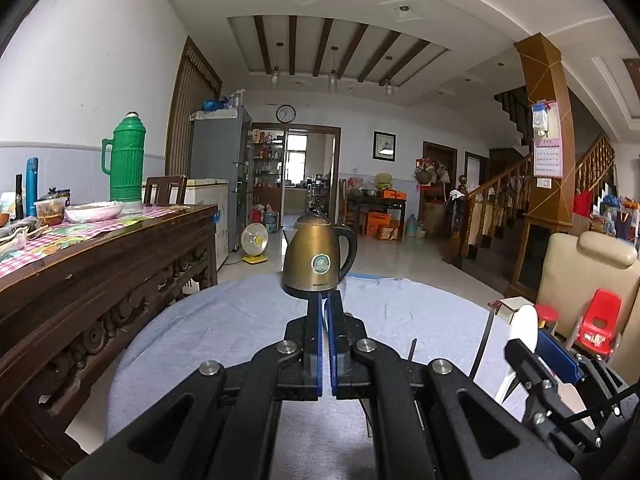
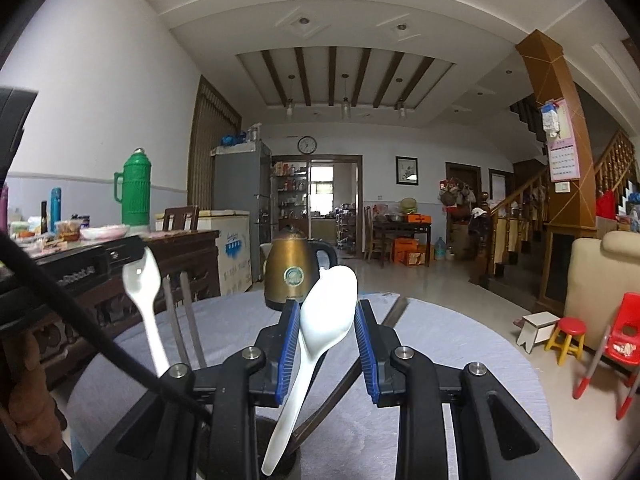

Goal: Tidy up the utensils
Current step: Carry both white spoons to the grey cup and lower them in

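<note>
Two white spoons show in the right wrist view: one spoon [image 2: 326, 312] sits between the right gripper [image 2: 327, 336] jaws, seemingly grasped though contact is unclear; another spoon [image 2: 146, 300] stands left of them. The left gripper [image 1: 326, 312] is clenched on nothing. A loose hold could drop the spoon onto the desk [image 2: 460, 344], or swing it into the kettle [image 2: 294, 276] just ahead.

Soft daylight via far doorway [image 1: 296, 156], heavy fisheye warp, dark corners.
</note>
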Motion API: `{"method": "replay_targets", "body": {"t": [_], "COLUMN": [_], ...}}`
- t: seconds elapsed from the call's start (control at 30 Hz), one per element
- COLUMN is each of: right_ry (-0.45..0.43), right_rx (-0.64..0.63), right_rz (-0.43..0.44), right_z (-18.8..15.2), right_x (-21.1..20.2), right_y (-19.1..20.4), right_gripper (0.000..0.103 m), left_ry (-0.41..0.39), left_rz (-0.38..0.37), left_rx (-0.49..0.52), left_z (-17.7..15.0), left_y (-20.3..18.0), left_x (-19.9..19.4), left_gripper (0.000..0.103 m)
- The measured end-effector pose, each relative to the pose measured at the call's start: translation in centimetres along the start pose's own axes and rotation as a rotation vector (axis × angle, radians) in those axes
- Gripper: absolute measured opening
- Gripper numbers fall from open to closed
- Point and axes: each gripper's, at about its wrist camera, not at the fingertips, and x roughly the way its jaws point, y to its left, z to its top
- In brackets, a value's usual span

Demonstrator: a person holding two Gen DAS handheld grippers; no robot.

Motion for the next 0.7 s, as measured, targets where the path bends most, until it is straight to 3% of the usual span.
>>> {"method": "replay_targets", "body": {"t": [0.7], "right_ry": [0.088], "right_rx": [-0.025], "right_rz": [0.057], "right_z": [-3.1], "right_x": [-2.3], "right_y": [-0.3], "right_gripper": [0.031], "left_ry": [0.068], "left_rz": [-0.007], "left_rx": [0.104], "left_z": [-3.5], "left_y": [-2.6], "left_x": [-0.4], "left_gripper": [0.003]}}
